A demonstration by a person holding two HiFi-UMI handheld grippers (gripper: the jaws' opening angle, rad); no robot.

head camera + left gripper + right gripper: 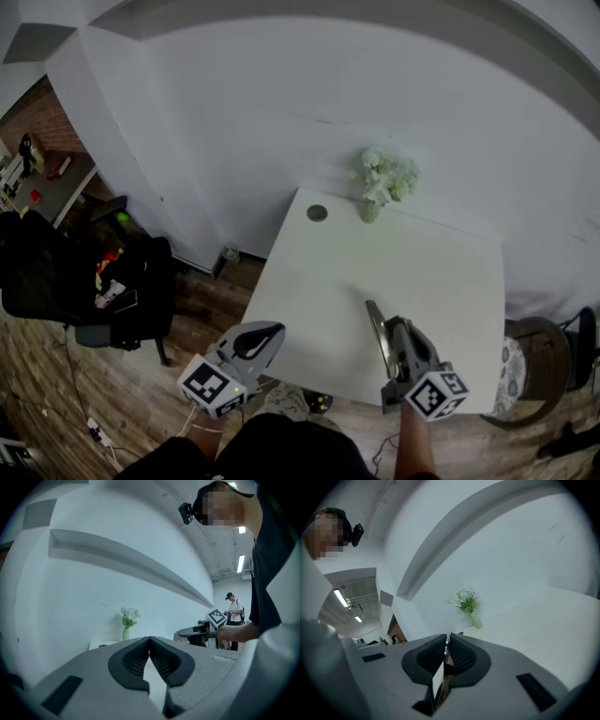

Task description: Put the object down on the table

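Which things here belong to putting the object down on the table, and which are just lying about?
Job: right gripper, thin flat object clamped in it, table.
Lying about: flower vase, round disc, left gripper, shut and empty.

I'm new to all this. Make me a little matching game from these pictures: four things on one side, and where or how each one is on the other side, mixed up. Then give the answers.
Things:
1. vase of flowers
2. small round disc
3. left gripper
4. right gripper

Places or states:
A. jaws closed on a thin flat object
B. standing upright at the far edge of the table
C. jaws together, nothing between them
D. lying flat on the table near its far left corner

Pairs: 1-B, 2-D, 3-C, 4-A.
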